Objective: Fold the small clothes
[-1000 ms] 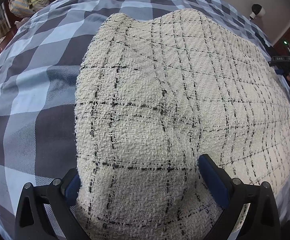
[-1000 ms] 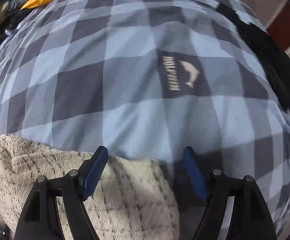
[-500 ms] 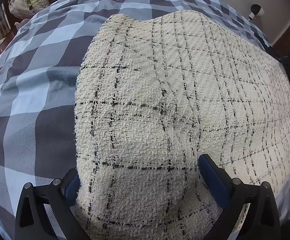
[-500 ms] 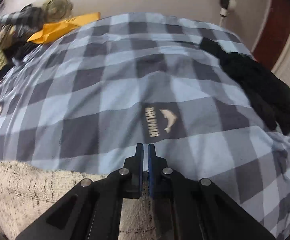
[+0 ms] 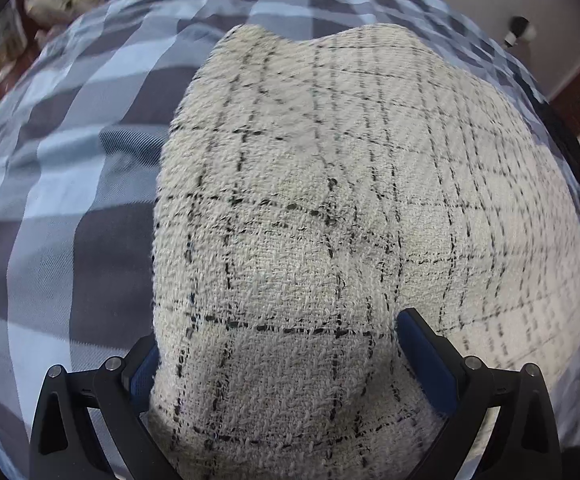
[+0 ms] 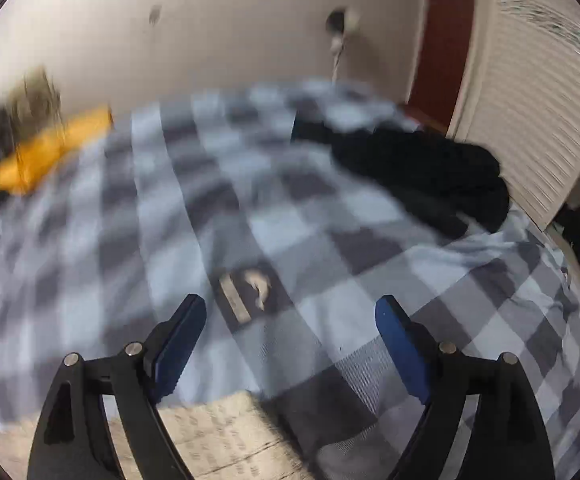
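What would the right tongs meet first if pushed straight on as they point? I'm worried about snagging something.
Most likely the checked bedspread, near its dolphin label. The right tongs are open and empty; the black garment lies off to the right. Depth is unclear.

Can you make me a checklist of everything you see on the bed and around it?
Surface: bed with a blue and grey checked cover, bearing a dolphin logo patch.
Job's things: cream tweed garment with black check lines spread on the cover.
Clutter: black clothes pile near the far right edge; yellow item far left; blurred heap of clothes beyond it.
Grippers: left gripper jaws wide, straddling a raised hump of the garment, not pinching; right gripper jaws wide above the cover, empty.
Cables: one hangs from a wall device.
Surroundings: beige wall, white louvred door.
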Demonstrator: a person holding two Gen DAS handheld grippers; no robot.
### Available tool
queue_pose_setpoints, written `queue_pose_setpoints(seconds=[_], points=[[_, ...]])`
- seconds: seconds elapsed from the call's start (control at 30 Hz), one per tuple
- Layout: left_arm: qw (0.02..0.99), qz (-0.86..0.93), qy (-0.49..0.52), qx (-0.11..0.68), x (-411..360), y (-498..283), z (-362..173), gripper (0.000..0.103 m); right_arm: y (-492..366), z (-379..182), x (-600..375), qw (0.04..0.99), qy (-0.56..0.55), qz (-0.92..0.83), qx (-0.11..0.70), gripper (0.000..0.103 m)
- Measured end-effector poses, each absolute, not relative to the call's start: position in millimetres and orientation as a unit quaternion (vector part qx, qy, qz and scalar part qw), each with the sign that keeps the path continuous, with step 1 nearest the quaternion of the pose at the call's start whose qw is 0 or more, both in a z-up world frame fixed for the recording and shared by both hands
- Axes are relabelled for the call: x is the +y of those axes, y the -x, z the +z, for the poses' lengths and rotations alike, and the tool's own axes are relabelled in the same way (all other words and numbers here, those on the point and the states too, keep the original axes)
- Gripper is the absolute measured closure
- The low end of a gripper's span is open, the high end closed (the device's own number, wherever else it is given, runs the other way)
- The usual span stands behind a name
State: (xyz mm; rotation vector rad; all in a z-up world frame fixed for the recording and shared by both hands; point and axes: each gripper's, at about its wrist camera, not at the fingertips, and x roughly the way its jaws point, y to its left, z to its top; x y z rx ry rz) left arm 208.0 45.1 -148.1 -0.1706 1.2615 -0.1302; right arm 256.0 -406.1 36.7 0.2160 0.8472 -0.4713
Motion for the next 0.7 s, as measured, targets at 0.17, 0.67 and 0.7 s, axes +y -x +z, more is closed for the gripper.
queue_pose_setpoints(seconds=[0.17,0.67,0.7], points=[[0.818,-0.058,0.136,0.555,56,-226,-105,0.0,-207,47,-327,0.865,-0.171,-0.016,0.472,0.019],[0.807,0.069,-0.111,0.576,26,-252,-119,0.0,-162,-78,-127,0.791,0.132,0.078,0.592,0.019],[0.809,0.045,-0.08,0.58,40,-246,-125,0.0,-157,-78,-133,0.797,0.137,0.088,0.581,0.019]])
